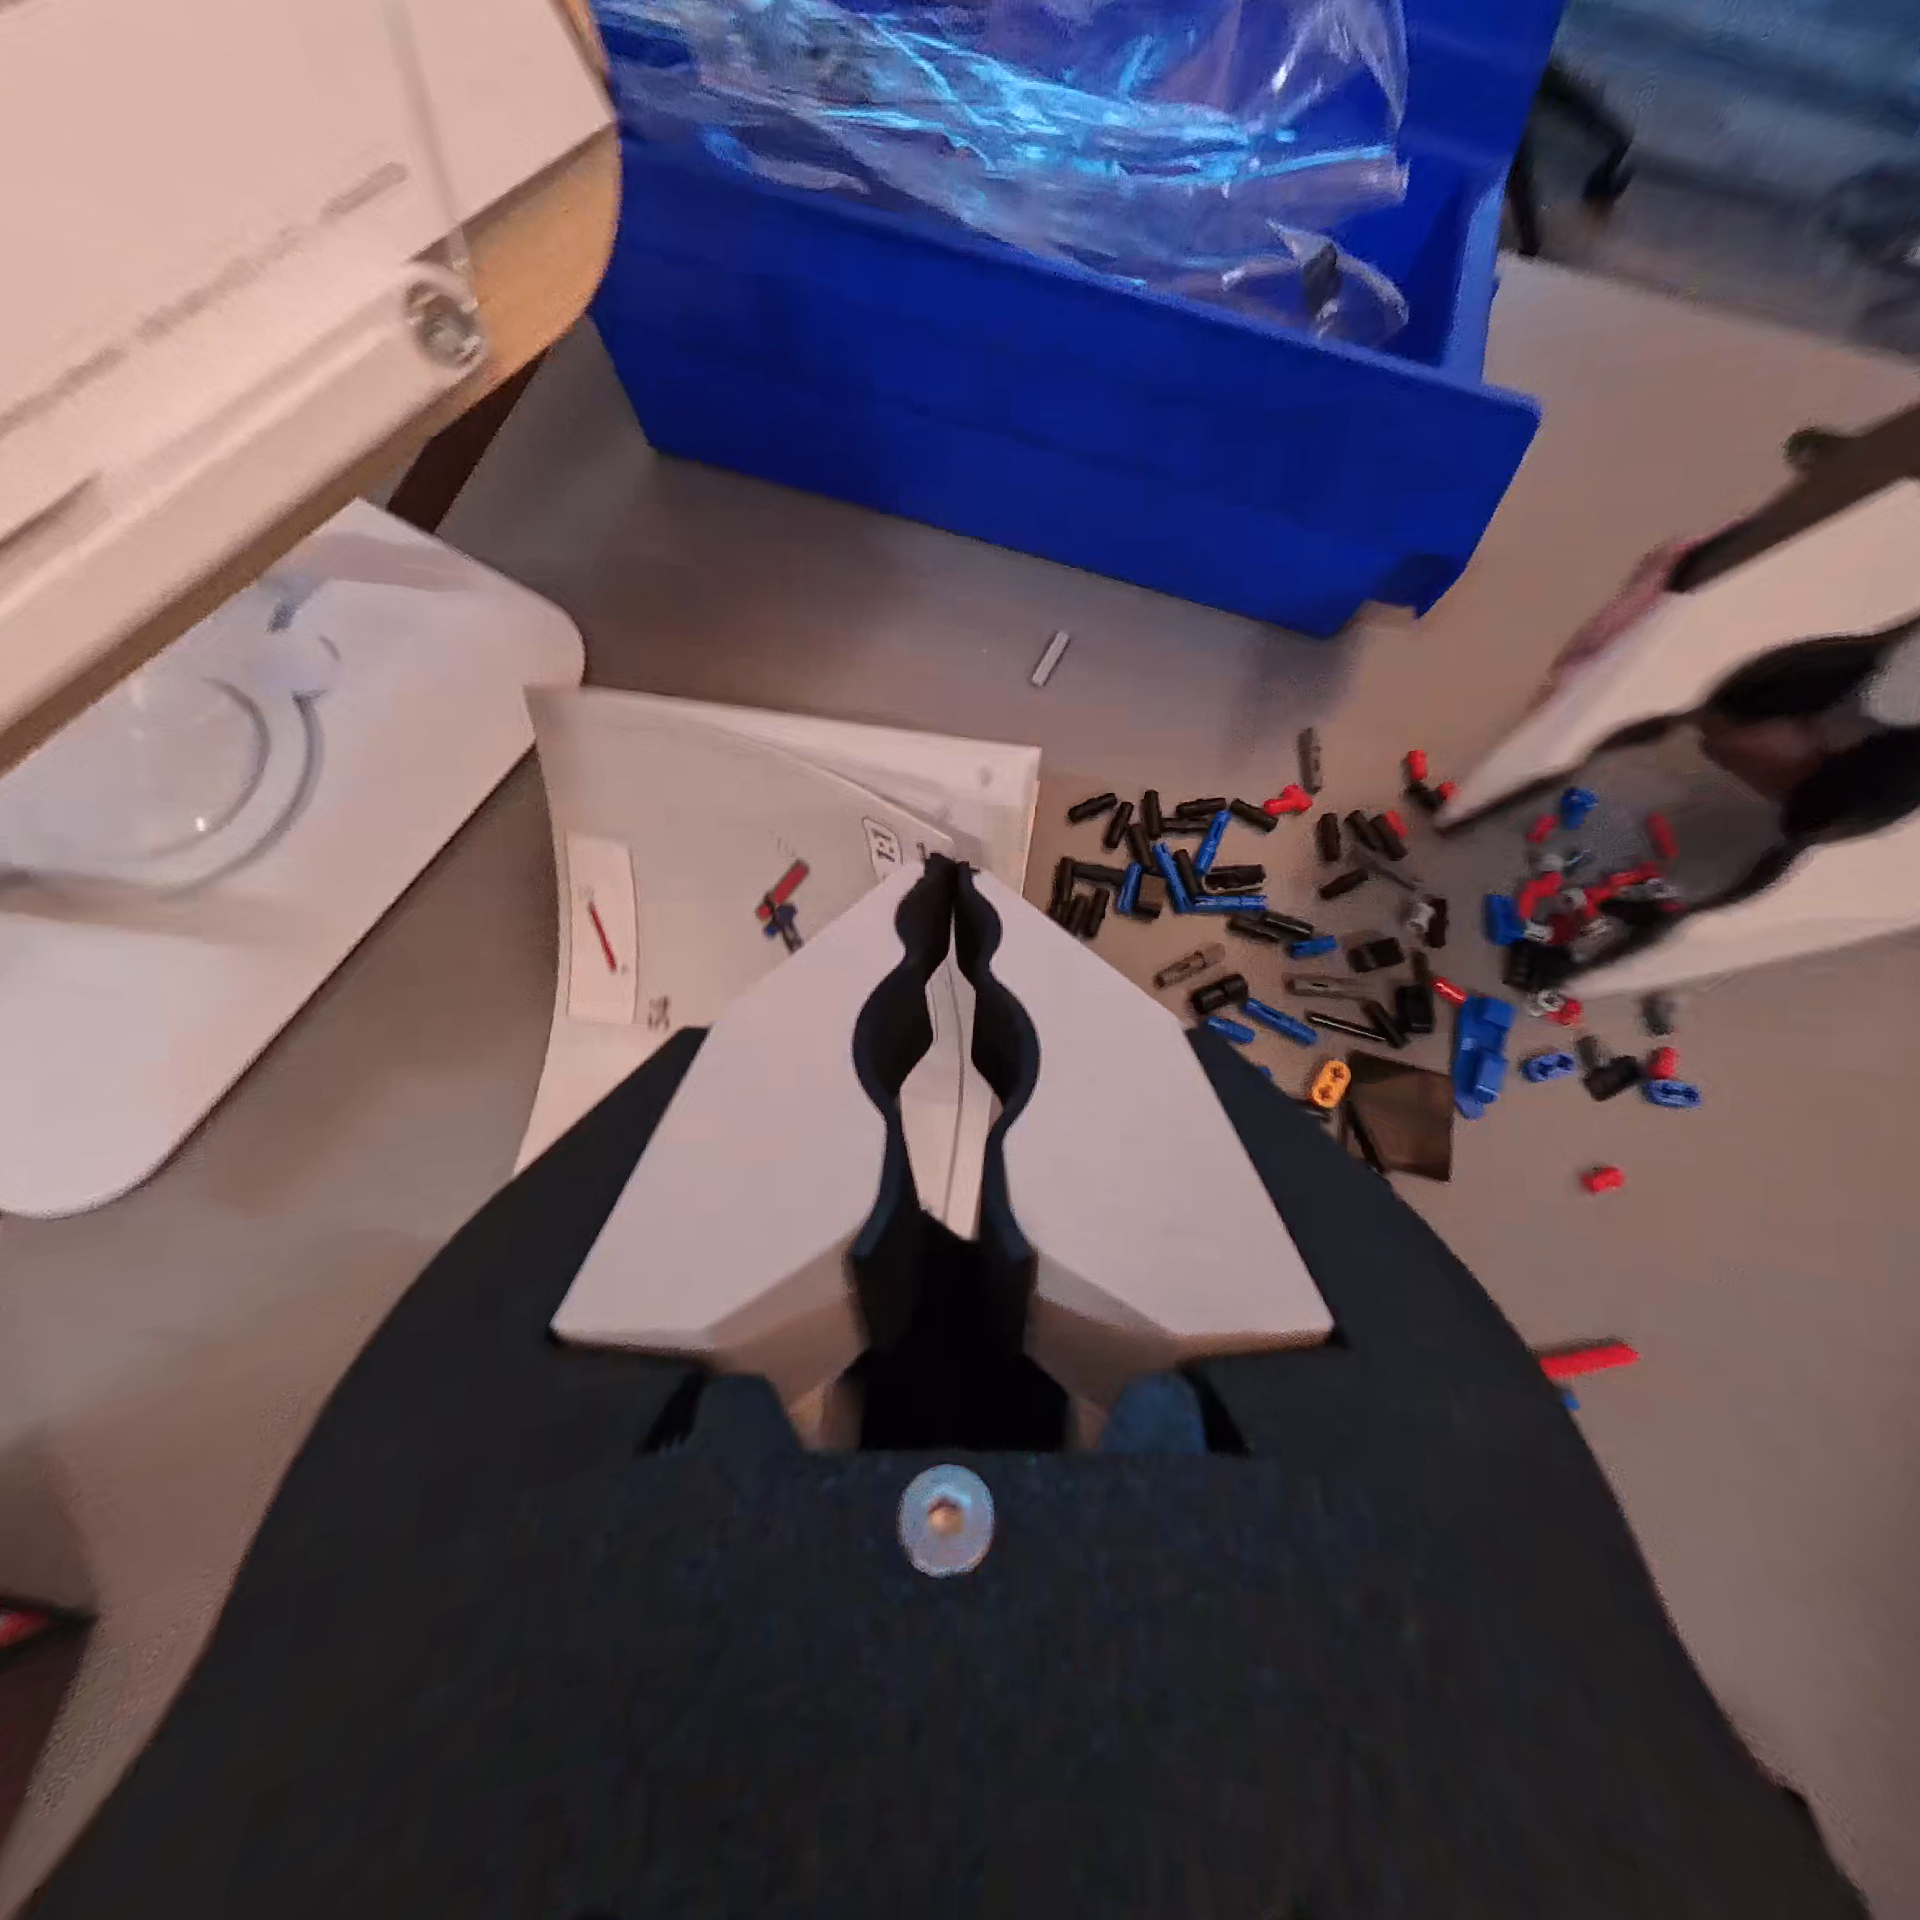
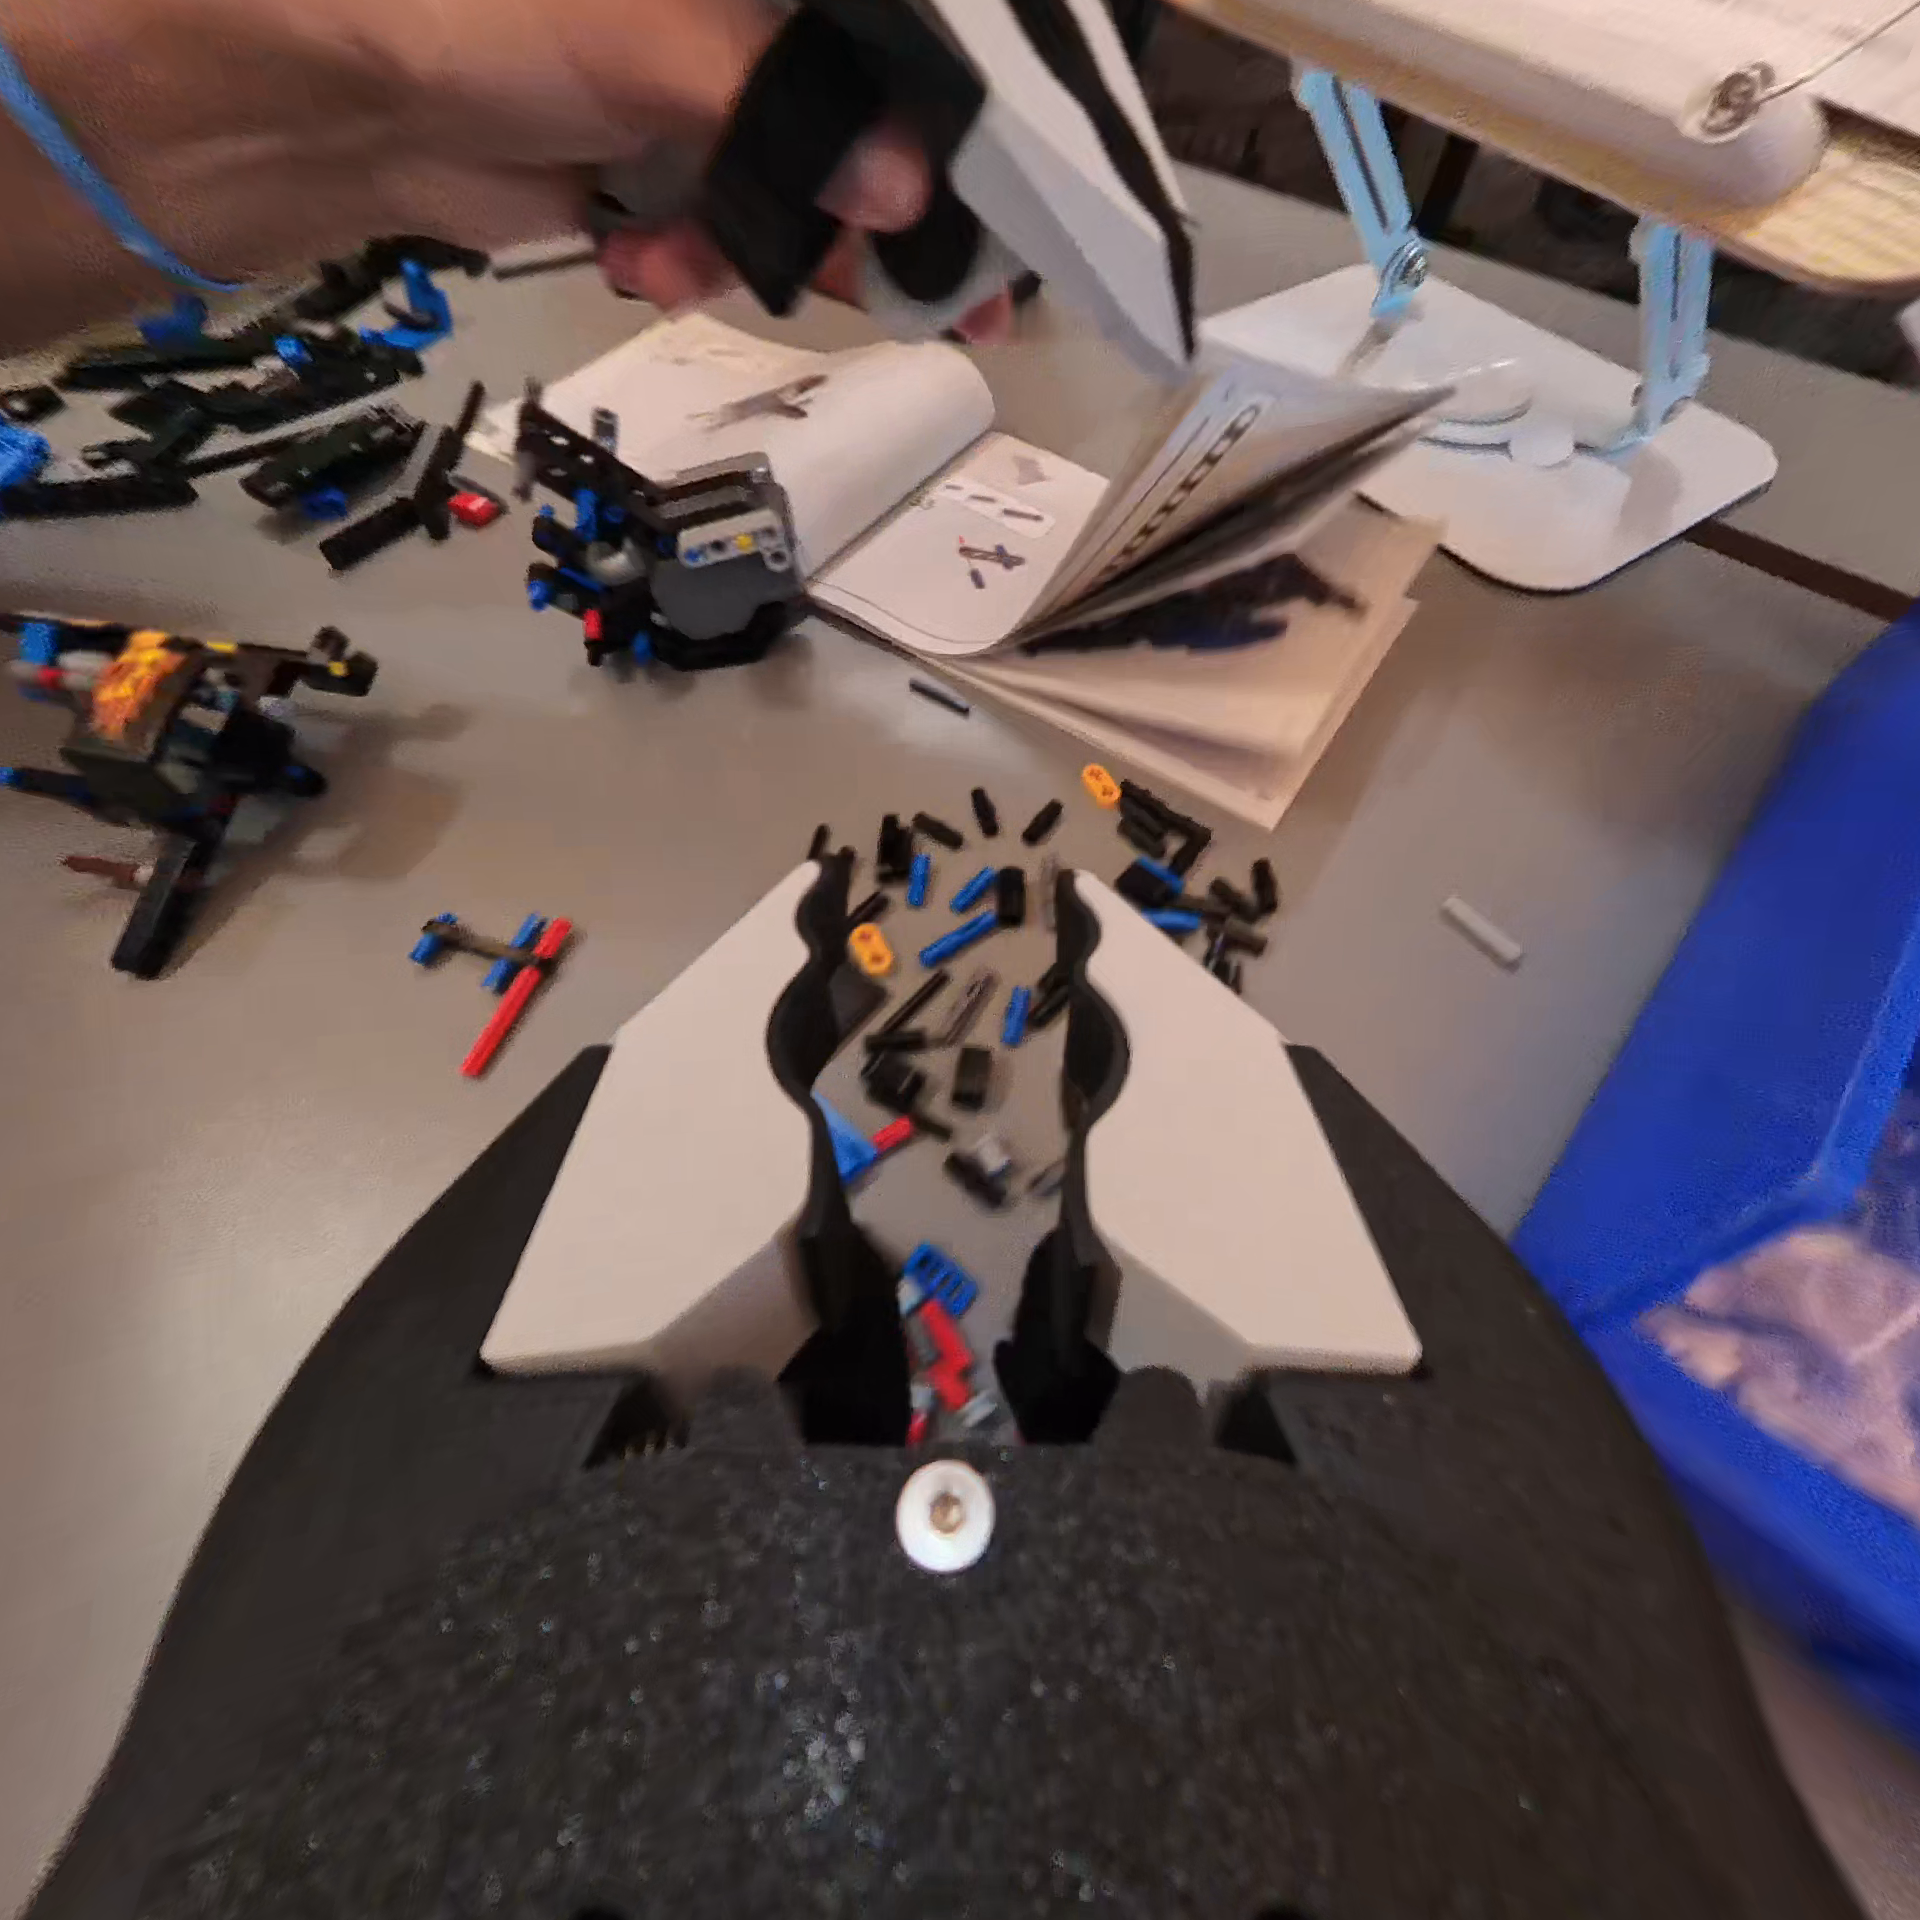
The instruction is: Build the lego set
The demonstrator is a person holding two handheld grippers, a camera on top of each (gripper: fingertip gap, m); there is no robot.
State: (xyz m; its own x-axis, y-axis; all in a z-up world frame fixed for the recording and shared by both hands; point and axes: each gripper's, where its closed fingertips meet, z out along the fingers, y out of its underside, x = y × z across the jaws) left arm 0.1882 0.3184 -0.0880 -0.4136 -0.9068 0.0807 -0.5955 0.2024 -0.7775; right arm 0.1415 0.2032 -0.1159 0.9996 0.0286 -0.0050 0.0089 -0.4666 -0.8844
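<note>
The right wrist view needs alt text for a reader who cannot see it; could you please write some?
The right gripper hangs open over a pile of small lego pieces on a grey table. Behind it, the left gripper turns pages of the instruction booklet, beside a half-built model.

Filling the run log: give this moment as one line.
left tongs shut on booklet page | right tongs open over loose pieces | nothing picked
</note>
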